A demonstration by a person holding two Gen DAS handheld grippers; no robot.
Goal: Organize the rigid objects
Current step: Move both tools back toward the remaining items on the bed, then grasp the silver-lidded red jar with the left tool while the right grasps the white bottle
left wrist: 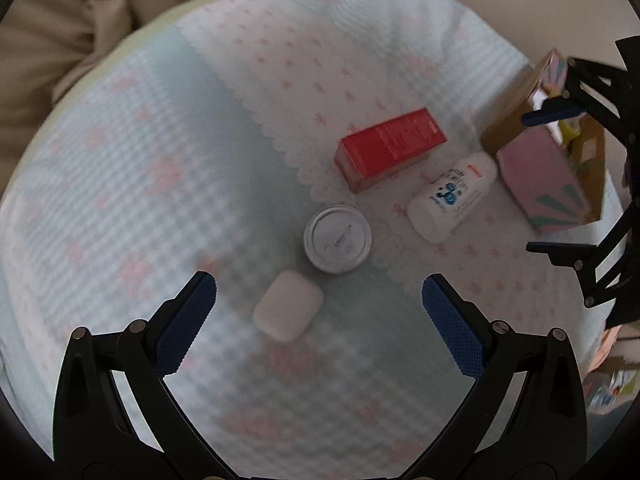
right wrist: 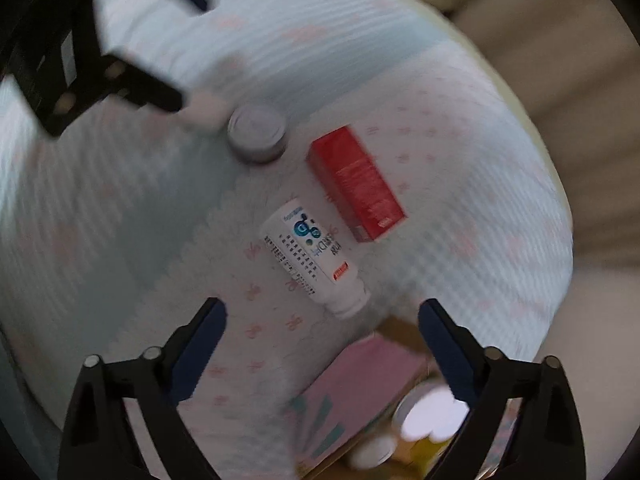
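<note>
In the left wrist view my left gripper (left wrist: 318,278) is open above a small white case (left wrist: 288,307), which lies just inside its fingertips, untouched. Beyond it stand a round silver tin (left wrist: 338,238), a red box (left wrist: 390,150) and a white bottle (left wrist: 452,196), both lying flat. At the right sits an open pink box (left wrist: 548,168) with my right gripper (left wrist: 530,182) open over it. In the right wrist view my right gripper (right wrist: 323,305) hangs open over the pink box (right wrist: 360,384) and the bottle (right wrist: 310,248). My left gripper (right wrist: 188,50) shows at the upper left.
Everything rests on a rounded cushion covered by a pale blue and white cloth (left wrist: 160,160) with pink bows. Beige bedding (left wrist: 60,40) surrounds it. Small jars and a yellow item (right wrist: 424,416) lie inside the pink box. The picture is blurred by motion.
</note>
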